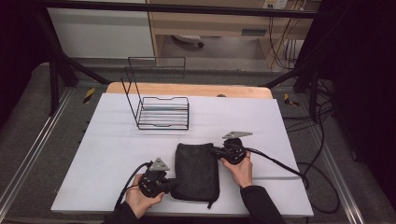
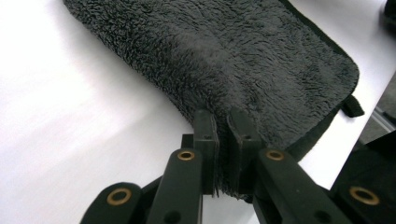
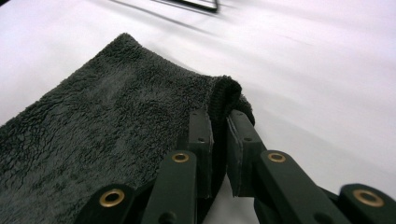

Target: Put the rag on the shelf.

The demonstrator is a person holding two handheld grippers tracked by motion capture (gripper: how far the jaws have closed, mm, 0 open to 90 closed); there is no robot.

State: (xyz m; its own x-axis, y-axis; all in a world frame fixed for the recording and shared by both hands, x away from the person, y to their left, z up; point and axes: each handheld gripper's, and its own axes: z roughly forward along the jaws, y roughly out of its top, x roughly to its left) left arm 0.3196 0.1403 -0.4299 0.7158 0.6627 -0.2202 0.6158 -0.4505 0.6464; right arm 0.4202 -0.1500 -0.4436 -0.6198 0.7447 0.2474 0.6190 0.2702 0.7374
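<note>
1. Counter: a flat white-covered counter [image 1: 116,154] with a bare wooden strip along its far edge. All the work sits on its near half.
2. Black wire rack [image 1: 161,109], low basket with a tall back frame, stands upright toward the far left of the counter, well apart from the cloth and both hands.
3. Dark grey fluffy terry towel [image 1: 197,171], folded to a rectangle, lies flat on the near middle of the counter, long side running away from the person. A small black hanging loop [image 2: 353,106] sticks out at one near corner.
4. Left tool [image 2: 223,140]: jaws pressed together on the towel's near-left edge; pile visibly squeezed between the pads. In the high view the left tool [image 1: 173,183] meets the towel at its near-left corner.
5. Right tool [image 3: 218,135]: jaws pinching the bunched far-right corner of the towel; the hem bulges above the pads. In the high view the right tool [image 1: 218,150] meets the towel's far-right corner.
6. Judgement: step in hand is lifting the towel by two opposite corners.
7. To do it well: raise both hands together and evenly, keep the pinch firm, watch that all layers are caught so the fold does not slide open, and keep the cables clear of the cloth.
</note>
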